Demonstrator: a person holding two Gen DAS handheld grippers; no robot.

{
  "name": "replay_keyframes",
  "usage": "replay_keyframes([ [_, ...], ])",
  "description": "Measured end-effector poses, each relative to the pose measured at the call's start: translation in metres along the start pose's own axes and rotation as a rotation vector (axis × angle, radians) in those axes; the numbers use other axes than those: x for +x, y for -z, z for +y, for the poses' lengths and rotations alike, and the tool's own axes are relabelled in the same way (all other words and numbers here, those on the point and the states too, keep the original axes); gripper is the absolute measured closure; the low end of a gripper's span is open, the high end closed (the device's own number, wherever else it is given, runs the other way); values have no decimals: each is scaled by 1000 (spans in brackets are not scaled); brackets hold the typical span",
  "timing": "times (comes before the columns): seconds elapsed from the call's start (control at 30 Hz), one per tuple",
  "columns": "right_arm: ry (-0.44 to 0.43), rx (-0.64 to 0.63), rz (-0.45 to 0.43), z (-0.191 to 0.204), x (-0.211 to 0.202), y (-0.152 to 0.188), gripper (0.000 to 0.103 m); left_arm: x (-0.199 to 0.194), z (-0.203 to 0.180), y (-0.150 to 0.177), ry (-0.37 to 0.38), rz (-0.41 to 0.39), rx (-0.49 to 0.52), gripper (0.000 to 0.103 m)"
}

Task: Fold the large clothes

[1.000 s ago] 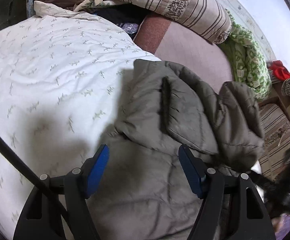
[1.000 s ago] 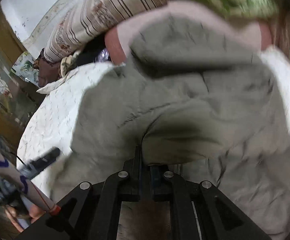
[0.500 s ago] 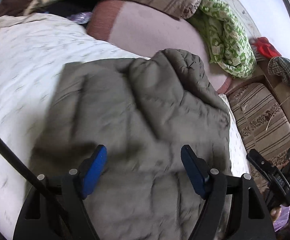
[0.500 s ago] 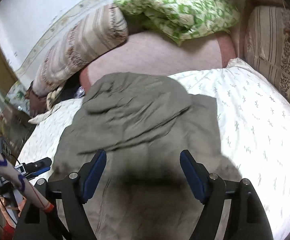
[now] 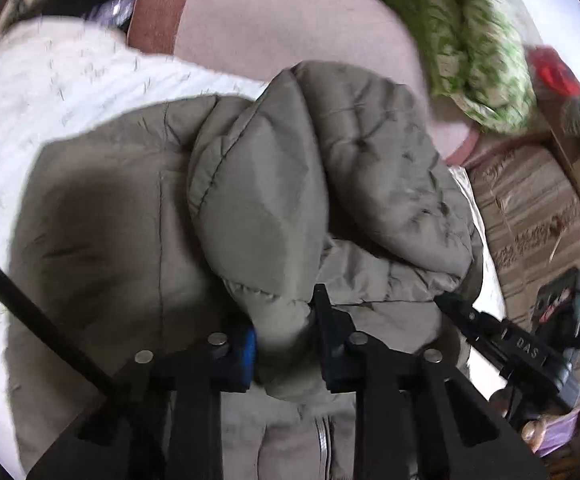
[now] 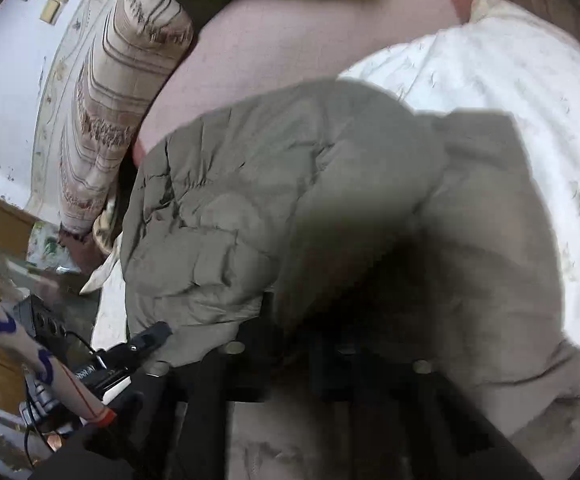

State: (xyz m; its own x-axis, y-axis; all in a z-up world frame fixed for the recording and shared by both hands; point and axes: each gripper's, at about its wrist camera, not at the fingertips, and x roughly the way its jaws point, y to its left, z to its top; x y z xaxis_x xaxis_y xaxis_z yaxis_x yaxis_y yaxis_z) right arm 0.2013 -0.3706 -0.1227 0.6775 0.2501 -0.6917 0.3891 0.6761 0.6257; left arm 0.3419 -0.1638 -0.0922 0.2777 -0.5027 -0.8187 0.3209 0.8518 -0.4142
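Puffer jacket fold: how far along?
Done: the olive puffer jacket lies on the white quilt with a sleeve turned over the body. In hand: left claw pinches that bunched padding; right claw is buried in fabric. Left: flatten, final folds.

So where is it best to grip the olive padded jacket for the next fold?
Probably the puffy jacket by its flat left edge, coming from the white-quilt side: it lies single and thin there, while the middle is bulky. The left gripper already pinches a thick fold.
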Motion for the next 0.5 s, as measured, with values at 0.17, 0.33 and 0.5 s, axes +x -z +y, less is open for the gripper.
replay_keyframes([
  [0.17,-40,-121,-17,15,-50,45,93,-56,-9,47,5,-79,69,83],
  [0.33,-5,-95,68,-3,-27,78,93,-14,28,72,-9,11,-52,82],
  [0.5,60,-98,106,-9,21,81,92,6,45,68,-3,18,-126,77],
])
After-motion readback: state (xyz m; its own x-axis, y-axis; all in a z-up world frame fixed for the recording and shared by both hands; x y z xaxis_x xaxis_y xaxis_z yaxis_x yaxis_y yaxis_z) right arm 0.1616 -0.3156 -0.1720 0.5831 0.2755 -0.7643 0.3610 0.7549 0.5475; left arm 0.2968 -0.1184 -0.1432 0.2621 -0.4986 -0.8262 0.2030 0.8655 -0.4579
